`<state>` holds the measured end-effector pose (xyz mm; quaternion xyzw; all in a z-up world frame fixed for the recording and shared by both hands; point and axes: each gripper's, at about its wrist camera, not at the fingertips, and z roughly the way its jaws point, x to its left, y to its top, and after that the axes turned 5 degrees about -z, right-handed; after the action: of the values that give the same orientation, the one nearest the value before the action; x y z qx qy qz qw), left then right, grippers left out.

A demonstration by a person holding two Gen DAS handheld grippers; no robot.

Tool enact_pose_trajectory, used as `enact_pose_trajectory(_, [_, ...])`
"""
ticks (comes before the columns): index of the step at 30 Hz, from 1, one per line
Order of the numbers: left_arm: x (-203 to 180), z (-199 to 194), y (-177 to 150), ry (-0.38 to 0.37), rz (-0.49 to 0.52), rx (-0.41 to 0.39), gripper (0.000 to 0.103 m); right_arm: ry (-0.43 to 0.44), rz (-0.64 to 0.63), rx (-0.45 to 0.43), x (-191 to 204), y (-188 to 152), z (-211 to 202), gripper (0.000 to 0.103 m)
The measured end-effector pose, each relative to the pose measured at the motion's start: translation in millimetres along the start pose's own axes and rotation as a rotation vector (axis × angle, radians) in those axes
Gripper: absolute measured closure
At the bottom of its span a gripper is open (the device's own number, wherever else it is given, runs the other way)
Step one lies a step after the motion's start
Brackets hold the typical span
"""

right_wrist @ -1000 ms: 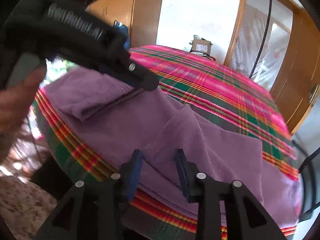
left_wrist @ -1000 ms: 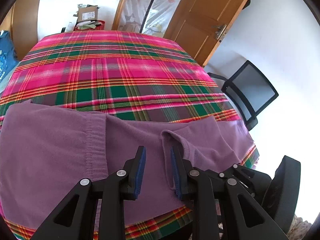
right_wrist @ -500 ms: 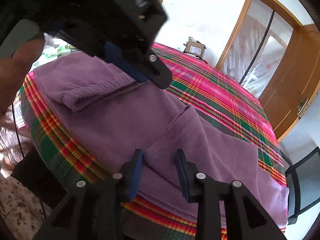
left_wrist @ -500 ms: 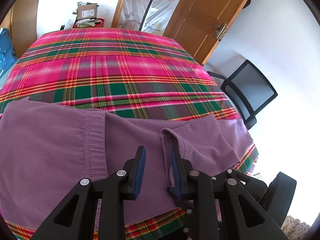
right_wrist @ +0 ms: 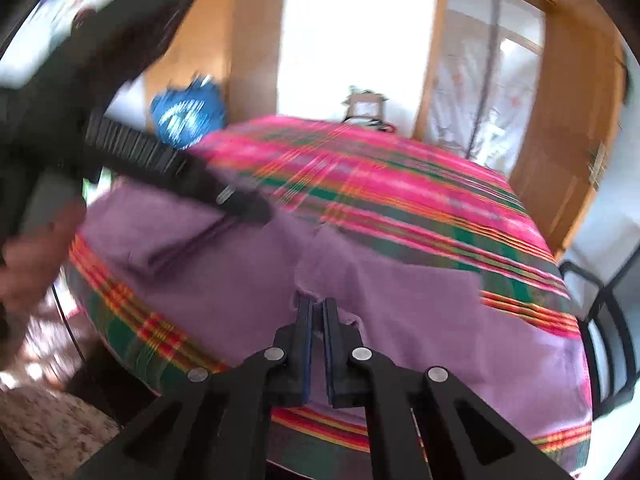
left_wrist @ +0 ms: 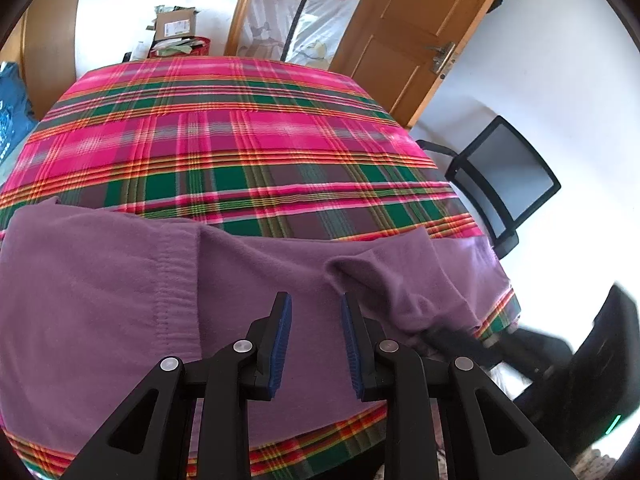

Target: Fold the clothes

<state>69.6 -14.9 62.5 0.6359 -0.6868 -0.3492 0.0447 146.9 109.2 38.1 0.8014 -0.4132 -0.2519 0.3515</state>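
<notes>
Here the purple garment lies spread along the near edge of the plaid tablecloth. The left gripper hangs over its middle, blue pads parted, nothing pinched between them. Farther right, a raised fold of the garment runs toward the right gripper, whose jaws are closed together on a lifted ridge of the purple cloth. A black chair stands beside the table.

A plaid cloth covers the counter. A purple garment lies spread directly under the tongs.
</notes>
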Motion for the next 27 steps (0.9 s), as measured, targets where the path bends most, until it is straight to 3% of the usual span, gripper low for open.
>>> enact_pose_trajectory(8, [-20.4, 18.8, -0.8, 0.008, 0.042, 0.043, 0.077, -0.064, 0.352, -0.060, -111.7, -21.6, -36.8, 0.098])
enact_pose_trajectory(17, [-38.2, 44.7, -1.2, 0.028, 0.054, 0.103, 0.077, -0.067, 0.451, -0.068, -135.8, -55.0, -49.3, 0.098])
enact_pose_trajectory(27, [-57.6, 65.7, -3.4, 0.039, 0.081, 0.148, 0.077, -0.151, 0.531, -0.088, -174.6, -79.9, -64.9, 0.098])
